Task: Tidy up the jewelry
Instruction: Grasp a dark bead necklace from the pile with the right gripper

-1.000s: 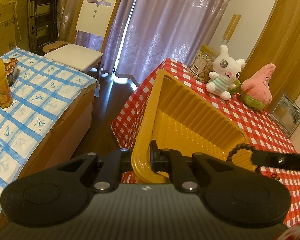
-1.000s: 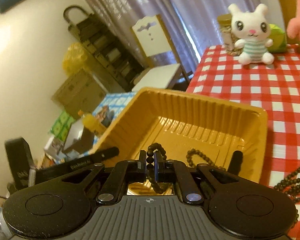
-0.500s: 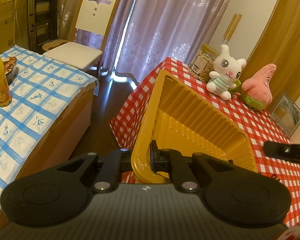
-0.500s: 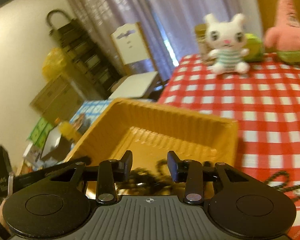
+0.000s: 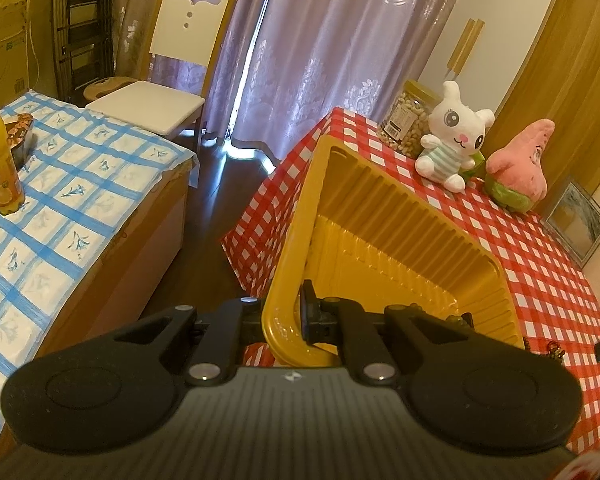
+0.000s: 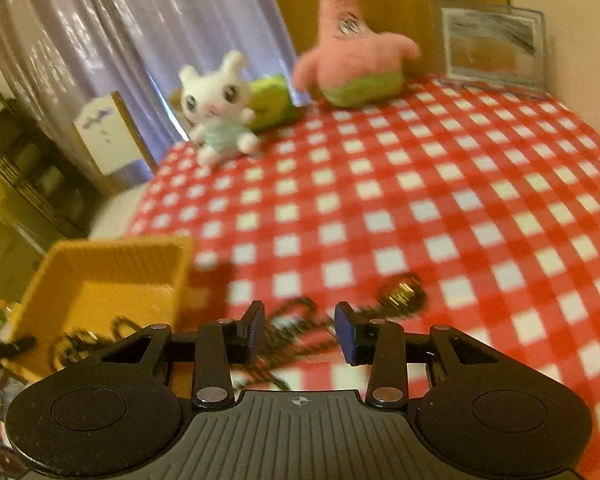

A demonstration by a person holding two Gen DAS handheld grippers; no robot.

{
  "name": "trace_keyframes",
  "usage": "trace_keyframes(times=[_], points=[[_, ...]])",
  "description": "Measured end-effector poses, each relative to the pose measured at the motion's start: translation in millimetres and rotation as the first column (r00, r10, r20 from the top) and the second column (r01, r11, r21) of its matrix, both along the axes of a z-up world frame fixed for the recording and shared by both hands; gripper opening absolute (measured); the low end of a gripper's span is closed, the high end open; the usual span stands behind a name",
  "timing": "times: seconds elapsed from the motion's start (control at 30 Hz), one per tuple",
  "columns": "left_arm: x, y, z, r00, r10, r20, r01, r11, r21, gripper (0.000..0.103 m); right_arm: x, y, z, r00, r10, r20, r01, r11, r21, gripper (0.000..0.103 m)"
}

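Note:
My left gripper point(image 5: 286, 320) is shut on the near rim of the yellow plastic tray point(image 5: 384, 232), which is tilted up at the table's left edge. In the right wrist view the tray point(image 6: 100, 280) sits at the lower left with a dark bead bracelet point(image 6: 84, 338) lying inside. My right gripper point(image 6: 300, 330) is open and empty, over the red checked cloth to the right of the tray. A blurred dark bead string point(image 6: 300, 332) lies on the cloth between its fingers, and a small gold piece point(image 6: 402, 292) lies just beyond.
A white bunny plush point(image 6: 216, 108) and a pink star plush point(image 6: 360, 64) stand at the back of the red checked table point(image 6: 460, 200), with a picture frame point(image 6: 494, 44) and a jar of nuts point(image 5: 408, 118). A blue checked table point(image 5: 60, 184) with a juice bottle point(image 5: 0, 168) stands left.
My right gripper opened and dropped the bead bracelet into the tray, then swung right to over the cloth. The left gripper kept holding the tray rim.

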State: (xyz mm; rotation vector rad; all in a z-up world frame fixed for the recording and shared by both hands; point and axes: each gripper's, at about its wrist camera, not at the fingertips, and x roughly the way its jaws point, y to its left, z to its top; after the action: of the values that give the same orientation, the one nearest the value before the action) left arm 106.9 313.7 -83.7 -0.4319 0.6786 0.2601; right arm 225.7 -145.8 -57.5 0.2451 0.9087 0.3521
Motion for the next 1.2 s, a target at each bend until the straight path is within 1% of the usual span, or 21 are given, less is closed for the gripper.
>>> trace_keyframes(times=[0.17, 0.27, 0.5, 0.63, 0.77, 0.83, 0.87, 0.9, 1.07, 1.2], points=[[0, 0, 0, 1.0, 0.0, 0.001, 0.0, 1.0, -0.001, 0.008, -13, 10, -24, 0.996, 0.055, -0.07, -0.056, 0.998, -0.024, 0.039], [-1, 0, 0, 1.0, 0.005, 0.0, -0.005, 1.0, -0.001, 0.008, -16, 18, -34, 0.991, 0.103, -0.082, -0.106, 0.994, -0.03, 0.039], [-11, 1, 1, 1.0, 0.03, -0.003, -0.03, 1.0, 0.002, 0.008, -12, 35, -52, 0.982, 0.167, -0.087, -0.173, 0.983, -0.063, 0.039], [-14, 2, 0, 0.999, 0.04, -0.003, -0.04, 0.999, -0.001, 0.008, -6, 39, -55, 0.987, 0.156, -0.045, -0.16, 0.983, -0.088, 0.039], [-14, 3, 1, 0.999, 0.042, 0.002, -0.042, 0.999, -0.003, 0.008, 10, 40, -55, 0.989, 0.144, 0.016, -0.141, 0.981, -0.132, 0.038], [-14, 3, 1, 0.999, 0.041, 0.0, -0.041, 0.999, -0.001, 0.008, 20, 43, -57, 0.987, 0.155, 0.036, -0.147, 0.975, -0.164, 0.031], [-13, 3, 1, 0.999, 0.042, -0.001, -0.042, 0.999, -0.003, 0.008, 24, 44, -60, 0.986, 0.162, 0.041, -0.152, 0.972, -0.18, 0.025], [-13, 4, 1, 0.999, 0.043, -0.002, -0.043, 0.999, -0.005, 0.008, 28, 45, -62, 0.985, 0.167, 0.042, -0.155, 0.968, -0.197, 0.023], [-11, 5, 2, 0.999, 0.045, -0.007, -0.045, 0.999, -0.003, 0.008, 39, 49, -74, 0.98, 0.194, 0.045, -0.177, 0.952, -0.249, 0.017], [-11, 6, 1, 0.999, 0.048, -0.012, -0.049, 0.999, -0.003, 0.008, 42, 52, -82, 0.974, 0.221, 0.045, -0.199, 0.938, -0.284, 0.015]])
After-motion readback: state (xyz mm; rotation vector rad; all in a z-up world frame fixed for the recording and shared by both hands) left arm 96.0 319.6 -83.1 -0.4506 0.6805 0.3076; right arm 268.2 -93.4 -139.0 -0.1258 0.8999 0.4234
